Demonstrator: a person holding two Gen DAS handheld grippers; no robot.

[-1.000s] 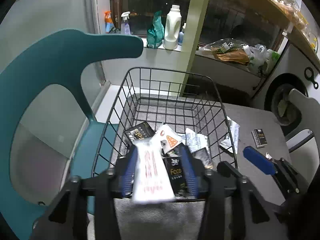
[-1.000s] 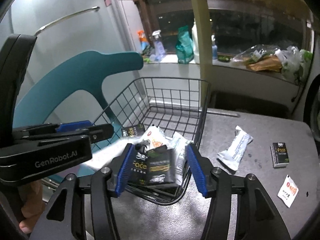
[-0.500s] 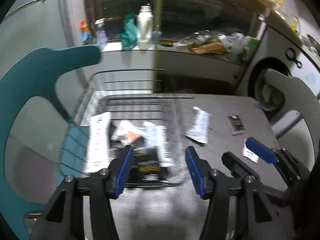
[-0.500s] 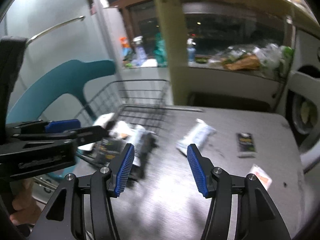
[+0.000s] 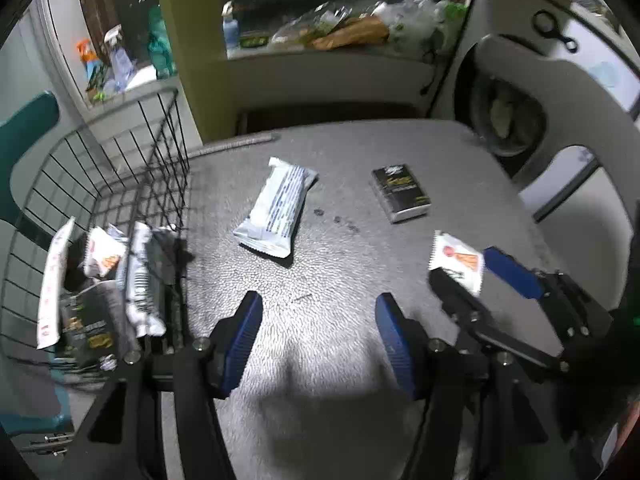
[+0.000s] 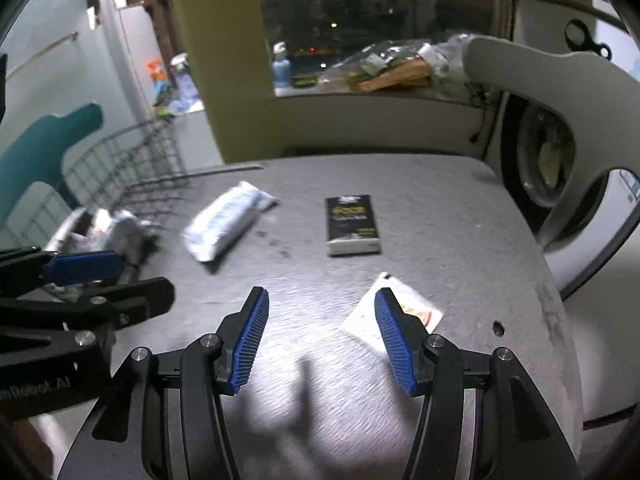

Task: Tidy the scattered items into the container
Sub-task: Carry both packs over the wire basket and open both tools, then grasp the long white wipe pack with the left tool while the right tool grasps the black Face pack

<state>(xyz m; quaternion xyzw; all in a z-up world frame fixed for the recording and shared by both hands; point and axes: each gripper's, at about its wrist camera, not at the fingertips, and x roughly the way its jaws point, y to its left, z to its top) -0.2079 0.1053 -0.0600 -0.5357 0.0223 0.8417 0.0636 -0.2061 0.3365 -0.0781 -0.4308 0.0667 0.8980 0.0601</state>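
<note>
A black wire basket stands at the table's left edge with several packets inside; it also shows in the right wrist view. On the grey table lie a white-and-blue snack packet, a black box and a small white sachet with orange print. My left gripper is open and empty above the table, right of the basket. My right gripper is open and empty; its right finger partly covers the sachet.
A teal chair stands behind the basket at the left. A white chair is at the table's right edge. A cluttered sill with bottles and bags runs behind the table, beside a yellow-green post.
My left gripper has dropped the white packet into the basket. Both grippers have swung right, away from the basket, over the table where the loose items lie.
</note>
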